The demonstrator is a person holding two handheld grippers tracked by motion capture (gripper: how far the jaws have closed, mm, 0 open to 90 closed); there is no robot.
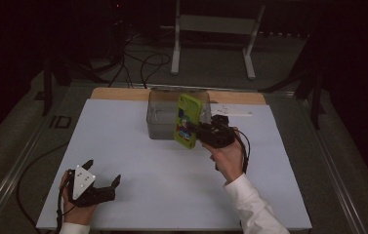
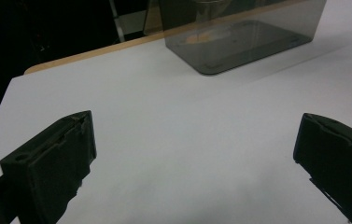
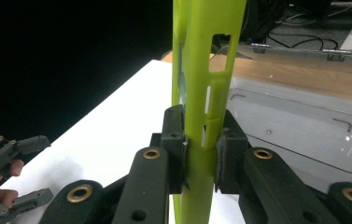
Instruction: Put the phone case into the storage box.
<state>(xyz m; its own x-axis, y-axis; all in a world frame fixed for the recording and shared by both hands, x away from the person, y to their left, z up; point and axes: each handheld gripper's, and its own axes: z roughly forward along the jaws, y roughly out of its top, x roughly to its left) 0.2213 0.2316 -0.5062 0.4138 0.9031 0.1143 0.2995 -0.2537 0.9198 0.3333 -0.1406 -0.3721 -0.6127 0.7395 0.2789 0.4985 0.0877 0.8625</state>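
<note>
Your right gripper (image 1: 198, 130) clamped on the lime-green plastic phone case (image 1: 188, 120), upright before the clear plastic box (image 1: 159, 114) at the desk's far edge, your left gripper (image 1: 104, 176) wide open, empty, near corner.

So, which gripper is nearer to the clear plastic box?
Right. The right gripper holds the green phone case just at the clear plastic box. The left gripper rests open near the table's front corner, far from it.
</note>
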